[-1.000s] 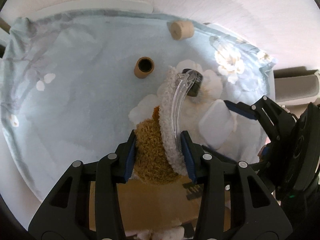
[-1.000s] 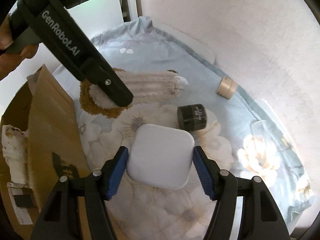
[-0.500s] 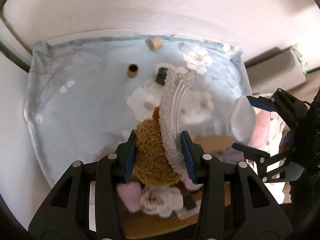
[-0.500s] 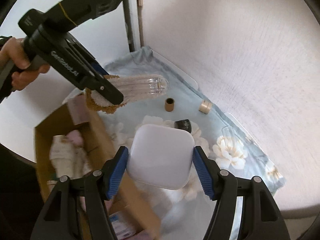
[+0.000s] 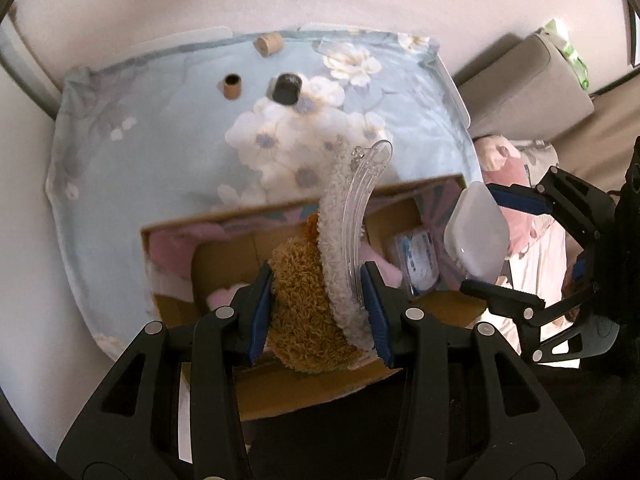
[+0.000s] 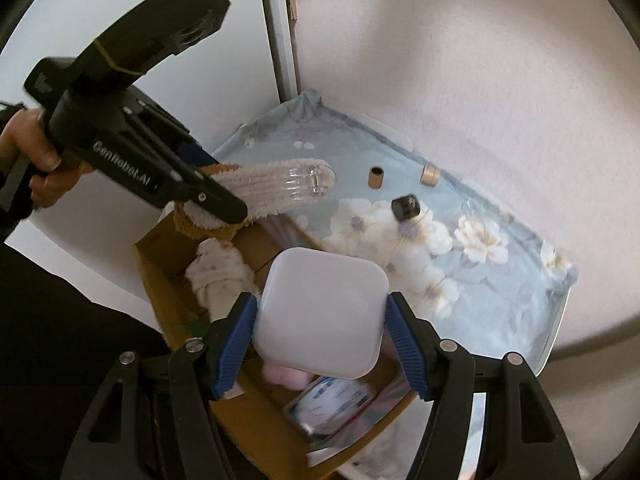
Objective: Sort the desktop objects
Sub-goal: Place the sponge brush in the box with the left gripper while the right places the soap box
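A table [image 6: 520,280] draped in a pale blue floral cloth [image 5: 140,168] fills the scene, with an open cardboard box [image 6: 256,412] at its near edge. Above the box, the left gripper [image 5: 318,306] has its jaws closed narrowly on a fuzzy brown-and-white slipper with a clear plastic sole [image 5: 340,248]. Beside it, the right gripper [image 6: 320,340] has its jaws about half open, clamped on a white square case [image 6: 322,312]. Two small cardboard rolls [image 6: 376,176] and a black jar [image 6: 406,207] lie on the cloth.
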Available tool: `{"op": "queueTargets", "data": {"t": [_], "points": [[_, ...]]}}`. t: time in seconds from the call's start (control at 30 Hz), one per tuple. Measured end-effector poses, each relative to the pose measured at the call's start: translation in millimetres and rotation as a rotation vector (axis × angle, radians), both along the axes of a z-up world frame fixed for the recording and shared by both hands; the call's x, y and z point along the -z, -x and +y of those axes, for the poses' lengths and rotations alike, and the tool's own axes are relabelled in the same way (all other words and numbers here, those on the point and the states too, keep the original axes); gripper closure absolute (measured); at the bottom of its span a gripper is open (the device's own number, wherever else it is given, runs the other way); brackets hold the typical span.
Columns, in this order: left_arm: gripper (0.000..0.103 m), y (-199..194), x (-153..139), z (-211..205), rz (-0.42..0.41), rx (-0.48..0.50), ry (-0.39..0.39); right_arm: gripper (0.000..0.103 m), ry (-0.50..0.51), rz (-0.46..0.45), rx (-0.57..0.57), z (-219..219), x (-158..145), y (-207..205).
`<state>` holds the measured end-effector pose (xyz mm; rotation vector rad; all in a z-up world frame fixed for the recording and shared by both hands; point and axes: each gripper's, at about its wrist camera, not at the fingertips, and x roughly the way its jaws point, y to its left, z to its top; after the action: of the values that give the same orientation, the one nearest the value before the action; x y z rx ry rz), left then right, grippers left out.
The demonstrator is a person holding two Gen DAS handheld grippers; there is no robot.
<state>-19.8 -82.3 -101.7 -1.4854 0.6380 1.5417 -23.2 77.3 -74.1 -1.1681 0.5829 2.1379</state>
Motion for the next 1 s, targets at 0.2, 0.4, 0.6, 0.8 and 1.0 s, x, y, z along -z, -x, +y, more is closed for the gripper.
{"op": "queueTargets", "data": {"t": [0.2, 0.4, 0.6, 0.8, 1.0], "points": [[0.064, -6.5, 27.0, -17.7, -0.036, -0.052, 0.002, 0.041, 0.037, -0.011, 0.079, -14.6, 23.7, 2.6], [0.064, -11.1, 33.6, -26.2, -0.054, -0.068, -0.005, 0.041, 0.069, 0.000, 0.123, -16.5, 39.0, 2.2], [0.064, -6.5, 38.1, -26.3, -0.015, -0.069, 0.017, 0.041, 0.072, -0.008, 0.141, -12.5, 43.1, 1.4], [0.064, 0.4, 37.5, -26.4, -0.049, -0.069, 0.000, 0.041, 0.079, -0.010, 0.160, -5.4, 46.2, 1.2], [0.000, 10.2, 37.1, -32.9, -0.091, -0.112, -0.050, 0.020, 0.124, 0.037, 0.147, -0.2, 49.0, 6.2]]}}
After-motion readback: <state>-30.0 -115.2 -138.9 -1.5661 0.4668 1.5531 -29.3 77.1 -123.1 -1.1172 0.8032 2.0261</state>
